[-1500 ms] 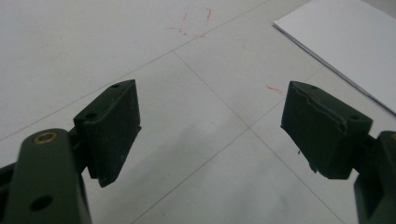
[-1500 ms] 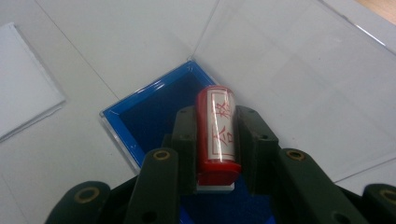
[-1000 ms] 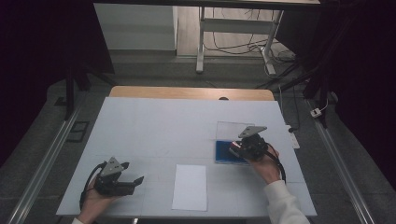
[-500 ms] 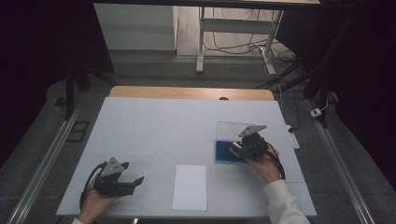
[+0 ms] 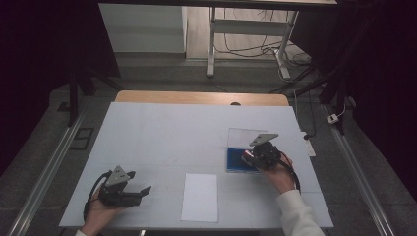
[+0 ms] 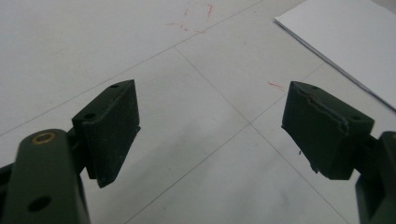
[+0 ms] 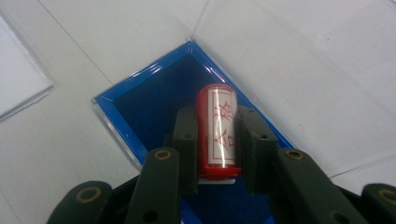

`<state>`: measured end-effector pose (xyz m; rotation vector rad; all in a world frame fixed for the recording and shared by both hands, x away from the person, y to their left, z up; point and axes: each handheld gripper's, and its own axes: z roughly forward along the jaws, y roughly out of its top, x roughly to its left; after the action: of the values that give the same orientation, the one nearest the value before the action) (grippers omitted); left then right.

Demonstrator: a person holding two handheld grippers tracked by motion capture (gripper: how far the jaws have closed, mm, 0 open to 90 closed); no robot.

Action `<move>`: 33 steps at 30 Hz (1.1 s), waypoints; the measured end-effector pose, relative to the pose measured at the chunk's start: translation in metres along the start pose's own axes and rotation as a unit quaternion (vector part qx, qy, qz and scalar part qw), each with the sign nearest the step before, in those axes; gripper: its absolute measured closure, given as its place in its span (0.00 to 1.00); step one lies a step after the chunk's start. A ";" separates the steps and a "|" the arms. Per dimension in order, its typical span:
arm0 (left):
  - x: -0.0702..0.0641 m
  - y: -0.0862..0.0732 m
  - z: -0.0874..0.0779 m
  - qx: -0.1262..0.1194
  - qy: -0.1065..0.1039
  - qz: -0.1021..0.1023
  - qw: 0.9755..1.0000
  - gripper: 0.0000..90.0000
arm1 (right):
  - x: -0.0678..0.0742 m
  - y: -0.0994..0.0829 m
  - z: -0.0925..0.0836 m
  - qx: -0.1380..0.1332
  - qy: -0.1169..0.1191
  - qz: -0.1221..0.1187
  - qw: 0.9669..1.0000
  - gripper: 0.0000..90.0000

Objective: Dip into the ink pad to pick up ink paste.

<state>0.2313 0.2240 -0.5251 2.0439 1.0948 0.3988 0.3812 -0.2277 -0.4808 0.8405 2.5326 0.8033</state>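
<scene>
White table point(image 5: 162, 132), dark room; red stamp point(image 7: 218, 130) clamped above blue pad point(image 7: 154, 98).

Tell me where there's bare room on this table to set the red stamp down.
The widest bare stretch is the far half of the table, beyond the paper sheet and left of the blue ink pad. There is also room between the left gripper and the sheet. It is crowded at the right, where the right gripper holds the red stamp over the pad.

Glossy red plastic stamp point(image 7: 218, 133), matt blue pad point(image 7: 154, 102).
</scene>
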 end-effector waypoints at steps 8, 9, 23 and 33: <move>0.000 0.000 0.000 0.000 -0.001 -0.002 1.000 0.21 | 0.000 -0.001 0.000 0.001 0.000 0.001 1.000 0.79; 0.000 0.000 0.000 0.000 -0.001 -0.002 1.000 0.21 | -0.001 -0.001 0.000 -0.002 0.003 0.002 1.000 0.79; 0.001 0.000 -0.001 -0.001 0.004 -0.002 1.000 0.21 | -0.001 -0.004 0.000 -0.011 0.004 0.007 1.000 0.79; 0.003 0.000 -0.002 -0.005 -0.002 -0.008 1.000 0.21 | -0.006 -0.005 -0.003 -0.028 0.014 0.007 1.000 0.79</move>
<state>0.2320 0.2269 -0.5240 2.0262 1.1045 0.3918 0.3819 -0.2358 -0.4803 0.8359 2.5187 0.8905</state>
